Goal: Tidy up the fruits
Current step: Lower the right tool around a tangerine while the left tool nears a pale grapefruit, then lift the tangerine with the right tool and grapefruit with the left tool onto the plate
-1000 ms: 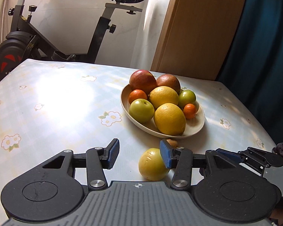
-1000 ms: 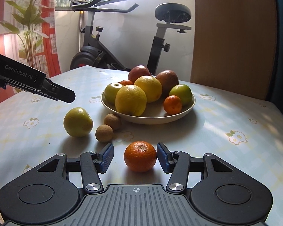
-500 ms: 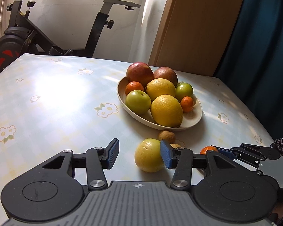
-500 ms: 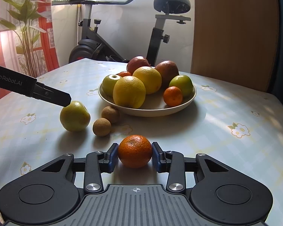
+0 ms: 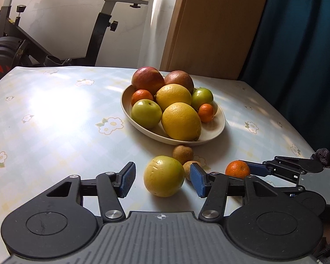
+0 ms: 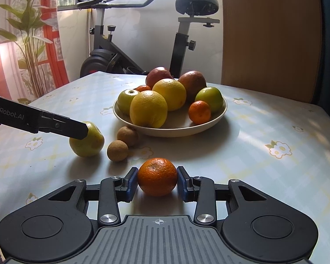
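Observation:
A yellow-green apple (image 5: 164,176) lies on the table between the fingers of my left gripper (image 5: 162,173). Its jaws are opening and there is a gap on both sides of the apple. In the right wrist view a left finger (image 6: 77,129) reaches over that apple (image 6: 88,140). My right gripper (image 6: 157,173) is shut on a small orange mandarin (image 6: 157,176), both blue pads pressing its sides. The mandarin (image 5: 237,168) rests on the table. A beige bowl (image 6: 209,125) behind holds several fruits: oranges, green apples, red fruits and mandarins.
Two small brown round fruits (image 6: 127,135) (image 6: 117,150) lie on the flowered tablecloth (image 5: 55,121) between the apple and the bowl (image 5: 217,129). An exercise bike (image 6: 182,44) and a wooden panel (image 6: 264,33) stand beyond the far edge. A plant (image 6: 26,33) stands at the left.
My right gripper has shut on the mandarin. My left gripper's jaws have widened, and the apple now sits centred between them instead of against the right pad.

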Demonstrator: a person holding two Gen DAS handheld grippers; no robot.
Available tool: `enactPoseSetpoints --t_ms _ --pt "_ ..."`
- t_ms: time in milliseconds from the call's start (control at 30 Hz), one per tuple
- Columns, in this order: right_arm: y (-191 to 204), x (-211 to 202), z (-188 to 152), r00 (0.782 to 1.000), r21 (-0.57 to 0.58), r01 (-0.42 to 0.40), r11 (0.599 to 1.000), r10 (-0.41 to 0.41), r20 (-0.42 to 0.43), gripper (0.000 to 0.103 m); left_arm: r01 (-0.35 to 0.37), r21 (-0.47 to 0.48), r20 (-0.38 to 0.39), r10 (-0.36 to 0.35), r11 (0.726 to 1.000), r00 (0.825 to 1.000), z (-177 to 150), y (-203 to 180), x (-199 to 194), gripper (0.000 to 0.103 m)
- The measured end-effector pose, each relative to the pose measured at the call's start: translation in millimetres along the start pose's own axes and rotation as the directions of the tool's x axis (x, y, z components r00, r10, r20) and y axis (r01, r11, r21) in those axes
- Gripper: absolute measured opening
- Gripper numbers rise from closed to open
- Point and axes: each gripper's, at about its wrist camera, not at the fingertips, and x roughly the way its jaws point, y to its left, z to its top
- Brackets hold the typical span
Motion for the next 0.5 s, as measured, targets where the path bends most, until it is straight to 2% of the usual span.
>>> enactPoseSetpoints --t_ms 200,333,400,433,500 --pt "0.0 0.0 0.0 1.0 -0.003 -0.005 1.0 0.005 0.0 0.034 0.0 0.026 -0.03 0.001 1.0 1.0 -1.9 -1.9 15.3 0.057" --pt "0.0 0.0 0.0 1.0 -0.003 -0.006 1.0 0.006 -0.001 0.034 0.04 0.018 -0.049 -0.039 0.999 0.998 -1.4 -1.1 23.7 0.057" --pt "-0.5 -0.1 0.1 1.0 -0.001 -0.009 1.0 0.009 -0.003 0.034 0.053 0.01 -0.053 -0.052 0.999 0.997 -0.9 0.9 24.7 0.055" --pt "-0.4 -0.2 0.1 1.0 -0.001 -0.01 1.0 0.01 -0.004 0.034 0.05 0.011 -0.05 -0.05 0.999 0.998 -1.2 1.6 24.2 0.048" --pt "-0.4 -0.1 0.3 1.0 0.0 -0.012 1.0 0.012 -0.005 0.034 0.054 0.021 -0.047 -0.053 0.998 0.998 -2.6 2.3 23.0 0.049"
